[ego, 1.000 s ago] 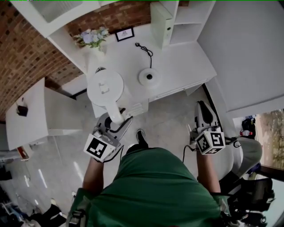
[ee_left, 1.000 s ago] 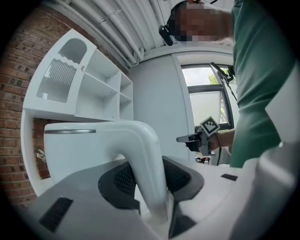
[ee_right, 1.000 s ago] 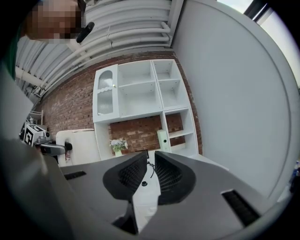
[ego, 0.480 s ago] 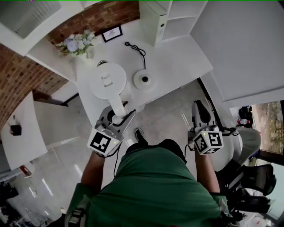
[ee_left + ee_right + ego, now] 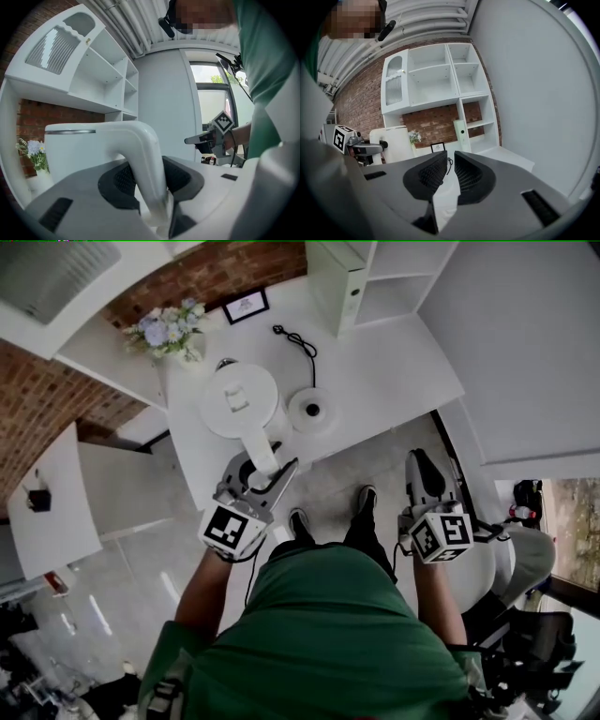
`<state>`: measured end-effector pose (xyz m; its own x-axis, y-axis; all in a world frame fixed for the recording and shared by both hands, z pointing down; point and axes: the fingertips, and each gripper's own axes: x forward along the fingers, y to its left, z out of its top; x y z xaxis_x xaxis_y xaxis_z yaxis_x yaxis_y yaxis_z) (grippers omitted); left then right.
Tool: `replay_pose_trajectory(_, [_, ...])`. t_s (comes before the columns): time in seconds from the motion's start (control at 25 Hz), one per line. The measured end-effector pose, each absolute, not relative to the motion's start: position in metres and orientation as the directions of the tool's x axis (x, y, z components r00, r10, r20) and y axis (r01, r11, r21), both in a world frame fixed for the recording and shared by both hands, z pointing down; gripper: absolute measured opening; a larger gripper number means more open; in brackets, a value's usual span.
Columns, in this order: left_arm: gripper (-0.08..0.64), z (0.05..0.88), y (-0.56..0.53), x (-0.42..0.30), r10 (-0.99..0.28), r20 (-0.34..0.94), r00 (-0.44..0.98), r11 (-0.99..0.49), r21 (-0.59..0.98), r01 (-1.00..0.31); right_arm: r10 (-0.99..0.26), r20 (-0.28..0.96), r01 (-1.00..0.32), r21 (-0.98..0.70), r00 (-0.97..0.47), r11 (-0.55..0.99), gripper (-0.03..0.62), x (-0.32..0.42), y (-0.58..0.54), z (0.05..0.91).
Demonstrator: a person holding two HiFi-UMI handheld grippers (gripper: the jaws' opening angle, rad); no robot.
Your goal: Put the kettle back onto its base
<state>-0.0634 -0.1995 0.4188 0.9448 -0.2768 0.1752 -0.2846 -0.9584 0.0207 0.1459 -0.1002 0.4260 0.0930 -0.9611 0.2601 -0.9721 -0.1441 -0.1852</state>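
Observation:
The white kettle hangs over the left part of the white counter, just left of its round base. My left gripper is shut on the kettle's curved handle. In the left gripper view, the handle runs down between the dark pads, with the kettle body behind it. A black cord leads from the base toward the wall. My right gripper stays off the counter's right front corner, its jaws together with nothing in them.
A vase of flowers and a small picture frame stand at the back of the counter. A white shelf unit rises at the back right. A low white side table is on the left, and a chair is by my right arm.
The left gripper has carried the kettle further over the counter and closer to the base. The person has stepped forward, and the right gripper has come along with them.

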Motion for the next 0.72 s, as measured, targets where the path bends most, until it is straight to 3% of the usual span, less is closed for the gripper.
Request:
replay_pose_trajectory(0.48, [0.155, 0.427, -0.218, 0.003, -0.517, 0.191, 0.835, -0.846, 0.038, -0.532, -0.961, 0.255, -0.978, -0.200, -0.112, 0.061, 0.058, 0.246, -0.162, 0.427])
replay_pose_trajectory(0.72, [0.155, 0.445, -0.224, 0.037, -0.581, 0.206, 0.787, -0.799, 0.036, -0.600, -0.935, 0.277, -0.964, -0.208, -0.220, 0.165, 0.058, 0.262, -0.182, 0.437])
